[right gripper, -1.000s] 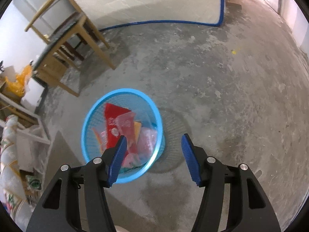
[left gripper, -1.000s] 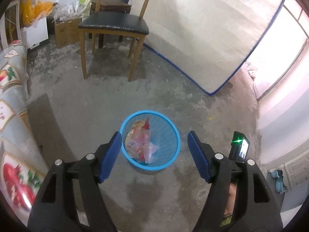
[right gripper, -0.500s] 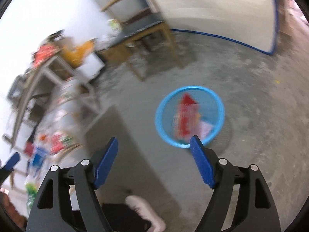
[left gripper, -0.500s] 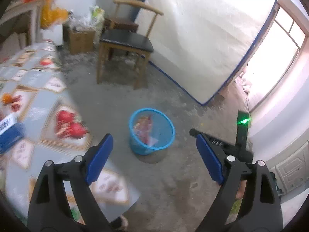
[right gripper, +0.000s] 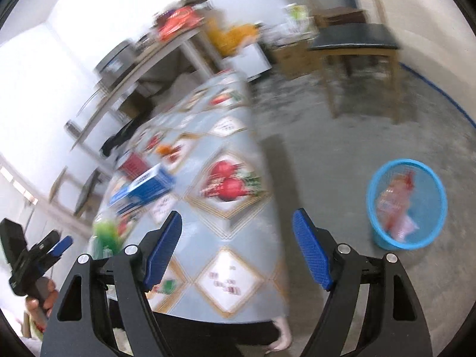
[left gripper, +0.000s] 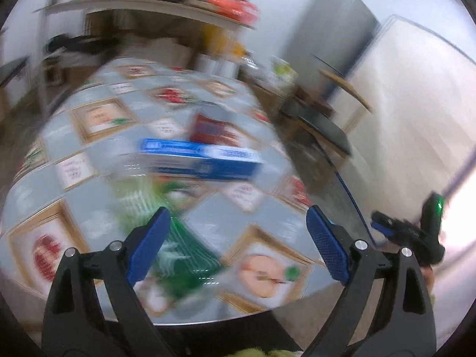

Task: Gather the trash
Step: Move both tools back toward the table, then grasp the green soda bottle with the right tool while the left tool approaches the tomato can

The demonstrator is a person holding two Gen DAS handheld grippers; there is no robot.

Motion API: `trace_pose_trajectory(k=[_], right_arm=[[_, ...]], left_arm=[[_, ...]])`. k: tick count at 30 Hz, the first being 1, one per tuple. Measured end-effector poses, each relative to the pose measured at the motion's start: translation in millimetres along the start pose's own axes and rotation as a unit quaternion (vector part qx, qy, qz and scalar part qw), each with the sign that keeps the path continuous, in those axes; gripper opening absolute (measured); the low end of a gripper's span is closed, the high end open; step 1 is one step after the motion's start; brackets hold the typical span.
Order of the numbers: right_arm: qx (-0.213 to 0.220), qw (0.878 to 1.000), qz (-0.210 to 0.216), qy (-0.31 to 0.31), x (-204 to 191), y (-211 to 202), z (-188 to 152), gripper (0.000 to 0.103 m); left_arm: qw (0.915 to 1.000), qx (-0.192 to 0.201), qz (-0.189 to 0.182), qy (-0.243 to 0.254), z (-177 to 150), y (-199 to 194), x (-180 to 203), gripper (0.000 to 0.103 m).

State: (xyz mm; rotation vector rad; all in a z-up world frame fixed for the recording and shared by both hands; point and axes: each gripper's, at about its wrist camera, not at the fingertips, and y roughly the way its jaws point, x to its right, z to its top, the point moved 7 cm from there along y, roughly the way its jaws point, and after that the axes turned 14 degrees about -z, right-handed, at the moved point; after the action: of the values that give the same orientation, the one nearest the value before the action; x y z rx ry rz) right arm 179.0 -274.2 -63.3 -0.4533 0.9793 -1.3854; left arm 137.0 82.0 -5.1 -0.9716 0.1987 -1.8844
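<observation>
Meanwhile, the blue mesh trash basket [right gripper: 407, 205] stands on the concrete floor [right gripper: 342, 136], wrappers [right gripper: 394, 205] inside it, well apart from the bench [right gripper: 238, 220] with its fruit-print cloth. On the bench a blue carton [left gripper: 199, 159] lies beside a blurred green packet [left gripper: 178, 255]. Above them the left gripper [left gripper: 238, 244] has its jaws opening, nothing between the blue pads. Nearer the bench edge, the right gripper [right gripper: 236, 251] is spread wide and empty. A wooden chair [right gripper: 354, 44] stands beyond the bench.
</observation>
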Motion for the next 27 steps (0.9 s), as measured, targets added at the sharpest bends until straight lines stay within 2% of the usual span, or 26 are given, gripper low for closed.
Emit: trace_pose_trajectory(k=[3, 6, 8, 10, 13, 15, 18, 22, 25, 27], right_arm=[[-0.027, 0.998, 0.052, -0.026, -47.9, 13.8, -4.4, 0.075], [-0.065, 0.99, 0.103, -0.065, -106.3, 27.8, -15.9, 0.075], [-0.098, 0.979, 0.147, -0.103, -157.1, 38.5, -26.1, 0.075], [-0.121, 0.97, 0.168, -0.131, -192.6, 47.0, -35.4, 0.078], [-0.143, 0.958, 0.169, -0.182, -246.5, 67.3, -48.1, 0.082], [-0.158, 0.948, 0.167, -0.218, -277.6, 81.9, -57.9, 0.082], [-0.174, 0.938, 0.146, -0.262, -309.0, 102.6, -72.7, 0.082], [-0.172, 0.934, 0.13, -0.286, -330.2, 117.2, -81.8, 0.082], [-0.172, 0.926, 0.131, -0.308, -339.8, 117.3, -88.3, 0.074], [-0.171, 0.923, 0.118, -0.324, -341.8, 118.0, -94.6, 0.061]], left_arm=[[0.9983, 0.022, 0.039, -0.039, 0.3, -18.0, -38.5, 0.088], [0.9961, 0.024, 0.063, -0.057, -4.7, -24.2, -61.2, 0.088], [0.9938, 0.024, 0.083, -0.07, -8.0, -28.9, -81.8, 0.088], [0.9907, 0.027, 0.107, -0.079, -11.1, -34.3, -98.8, 0.088], [0.9848, 0.034, 0.14, -0.097, -17.5, -44.0, -128.6, 0.088], [0.9818, 0.043, 0.147, -0.113, -19.9, -53.4, -143.0, 0.088], [0.9787, 0.054, 0.147, -0.133, -22.7, -61.7, -157.4, 0.088], [0.9788, 0.056, 0.148, -0.13, -23.6, -63.3, -166.6, 0.088], [0.9803, 0.06, 0.142, -0.124, -21.6, -61.1, -168.6, 0.088], [0.9817, 0.062, 0.136, -0.118, -19.1, -59.4, -168.3, 0.088]])
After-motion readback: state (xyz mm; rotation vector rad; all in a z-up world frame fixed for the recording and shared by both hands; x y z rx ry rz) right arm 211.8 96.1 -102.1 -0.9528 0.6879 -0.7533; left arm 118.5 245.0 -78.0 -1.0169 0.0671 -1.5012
